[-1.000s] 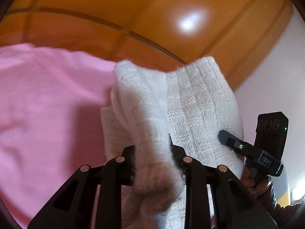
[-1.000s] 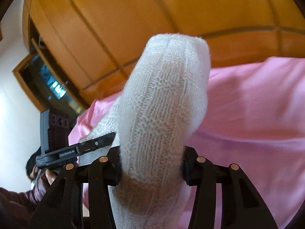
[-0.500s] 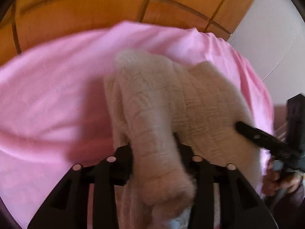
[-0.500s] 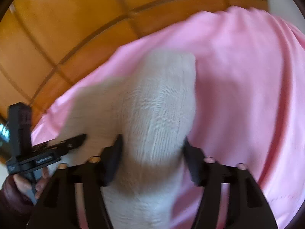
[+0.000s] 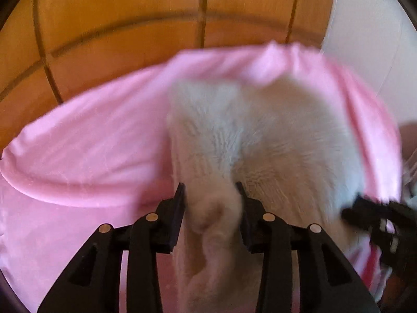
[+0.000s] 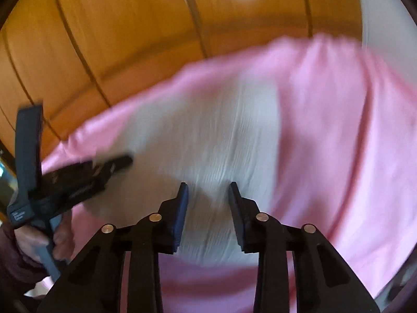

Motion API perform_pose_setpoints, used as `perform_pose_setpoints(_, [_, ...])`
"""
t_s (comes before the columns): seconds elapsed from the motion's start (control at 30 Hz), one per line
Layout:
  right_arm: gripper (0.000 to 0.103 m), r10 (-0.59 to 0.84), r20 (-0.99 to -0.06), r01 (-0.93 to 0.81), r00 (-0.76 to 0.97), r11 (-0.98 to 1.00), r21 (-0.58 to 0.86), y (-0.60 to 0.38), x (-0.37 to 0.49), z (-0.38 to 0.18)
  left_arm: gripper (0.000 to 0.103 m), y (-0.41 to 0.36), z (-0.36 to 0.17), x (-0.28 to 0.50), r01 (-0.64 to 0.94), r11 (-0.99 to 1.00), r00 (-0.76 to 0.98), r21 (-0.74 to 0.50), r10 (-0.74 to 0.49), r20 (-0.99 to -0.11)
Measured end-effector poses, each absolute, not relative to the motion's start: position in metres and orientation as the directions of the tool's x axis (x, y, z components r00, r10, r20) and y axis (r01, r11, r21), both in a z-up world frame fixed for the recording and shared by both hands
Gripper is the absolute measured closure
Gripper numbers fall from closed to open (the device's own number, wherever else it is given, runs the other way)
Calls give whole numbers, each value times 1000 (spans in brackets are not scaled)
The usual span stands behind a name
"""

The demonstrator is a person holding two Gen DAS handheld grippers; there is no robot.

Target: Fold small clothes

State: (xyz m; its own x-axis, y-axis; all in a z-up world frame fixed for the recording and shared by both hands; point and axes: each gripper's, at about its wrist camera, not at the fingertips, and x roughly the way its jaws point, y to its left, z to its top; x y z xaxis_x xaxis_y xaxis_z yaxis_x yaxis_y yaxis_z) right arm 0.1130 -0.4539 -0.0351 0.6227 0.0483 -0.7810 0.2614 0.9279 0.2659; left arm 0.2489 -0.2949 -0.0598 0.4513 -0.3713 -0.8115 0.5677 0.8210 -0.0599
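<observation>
White knit garment (image 5: 273, 140): fuzzy, cream-white, small; type not identifiable through motion blur. Lies centre to right of the left wrist frame, spread over the pink cloth (image 5: 86, 143). One bunched edge runs down to the lower centre of that frame, between the fingers there. In the right wrist frame the same garment (image 6: 216, 143) fills the centre, ribbed texture faintly visible, blurred.

Left hand-held gripper (image 5: 210, 195): black, lower centre of its own frame; fingers clamped on the bunched edge of the knit, fabric bulging out below the pads. Also visible at the left edge of the right wrist frame (image 6: 125, 160), tip resting against the garment's left side, a hand (image 6: 39, 237) wrapped around its handle.

Right hand-held gripper (image 6: 208, 195): black, lower centre of its own frame; fingers parted with a clear gap, nothing between the pads, the knit lying beyond and beneath them. Seen too at the lower right edge of the left wrist frame (image 5: 349, 212), heavily blurred, at the garment's right margin.

Pink cloth: smooth, wrinkled into broad folds, covering the lower and middle area of both frames.

Wooden panelling (image 5: 117, 26): orange-brown, with dark seams, upper part of both frames. Pale wall (image 5: 370, 39): upper right.
</observation>
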Motion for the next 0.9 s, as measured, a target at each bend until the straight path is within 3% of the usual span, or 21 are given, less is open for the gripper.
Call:
perform_pose_setpoints(0.03, [72, 47, -792, 276, 608, 923, 267, -449, 113, -55, 49, -295, -65, 254, 551, 833, 468, -51, -359, -807])
perform_pose_setpoints(0.07, [72, 13, -780, 277, 625, 931, 237, -442, 111, -62, 46, -291, -65, 262, 522, 850, 465, -69, -351, -813])
perform_pose_setpoints(0.13, [72, -60, -769, 296, 636, 940, 172, -428, 107, -60, 47, -282, -57, 266, 493, 860, 436, -132, -375, -818])
perform_pose_setpoints(0.3, [71, -99, -776, 323, 623, 936, 140, -425, 108, -49, 47, -266, -33, 252, 467, 876, 506, -118, -374, -777])
perform_pose_setpoints(0.43, [48, -147, -756, 354, 638, 928, 118, -417, 99, -31, 39, -245, -7, 223, 454, 886, 584, -92, -375, -720])
perform_pose_setpoints(0.57, [48, -220, -735, 402, 641, 912, 78, -406, 87, -13, 31, -230, 13, 202, 435, 895, 626, -98, -379, -681])
perform_pose_setpoints(0.63, [34, -259, -725, 434, 638, 899, 61, -403, 81, -6, 28, -227, 17, 195, 432, 897, 638, -93, -376, -672])
perform_pose_setpoints(0.73, [32, -298, -707, 474, 641, 879, 59, -398, 72, 3, 22, -214, 24, 179, 421, 902, 652, -94, -373, -660])
perform_pose_setpoints(0.8, [24, -326, -700, 488, 636, 872, 38, -395, 68, 7, 21, -207, 27, 170, 411, 907, 663, -91, -366, -653])
perform_pose_setpoints(0.9, [24, -363, -688, 505, 628, 863, 6, -388, 63, 11, 15, -199, 30, 160, 398, 913, 682, -85, -357, -638])
